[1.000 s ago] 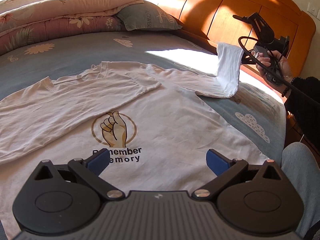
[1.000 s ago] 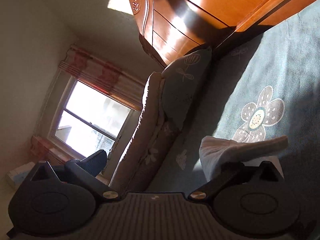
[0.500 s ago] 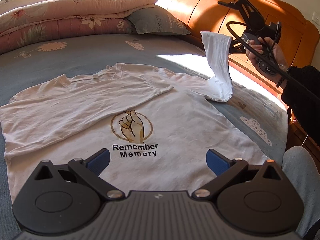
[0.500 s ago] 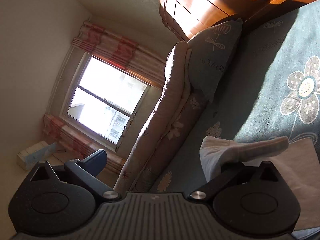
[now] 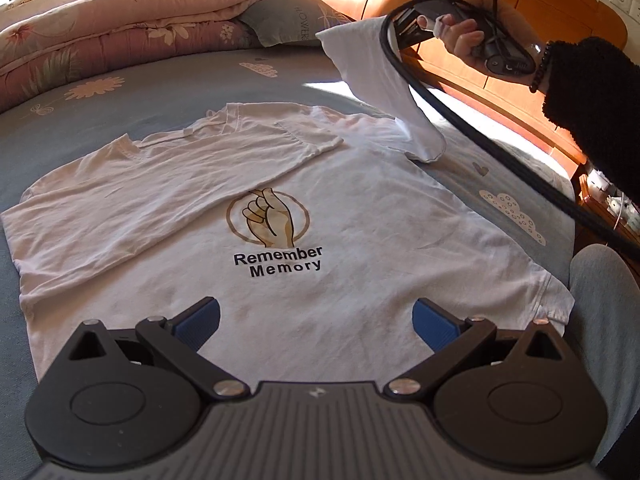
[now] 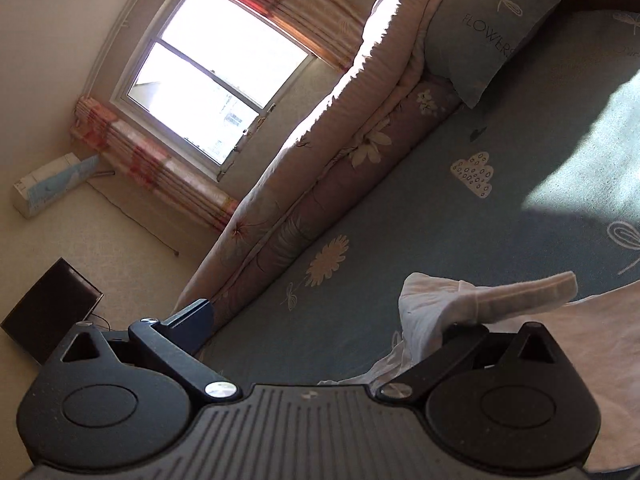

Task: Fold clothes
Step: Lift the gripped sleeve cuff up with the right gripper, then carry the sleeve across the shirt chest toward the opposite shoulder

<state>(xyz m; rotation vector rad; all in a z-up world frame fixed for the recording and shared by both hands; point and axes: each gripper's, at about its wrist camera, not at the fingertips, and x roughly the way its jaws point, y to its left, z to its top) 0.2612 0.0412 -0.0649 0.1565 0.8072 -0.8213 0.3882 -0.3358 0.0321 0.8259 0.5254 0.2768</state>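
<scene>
Sleeve (image 5: 384,80) lifted higher and nearer than before, draped over one finger of the right claw (image 6: 328,312), jaws wide apart, left claw (image 5: 316,320) wide open and empty above the near hem, white T-shirt (image 5: 320,240) flat on the blue bedsheet (image 5: 160,92).

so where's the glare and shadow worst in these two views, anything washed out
Left wrist view: hard sun bleaches the lifted sleeve and headboard, while the t-shirt print stays readable. Right wrist view: the window is blown out white, and a dark shadow crosses the bedsheet.
</scene>
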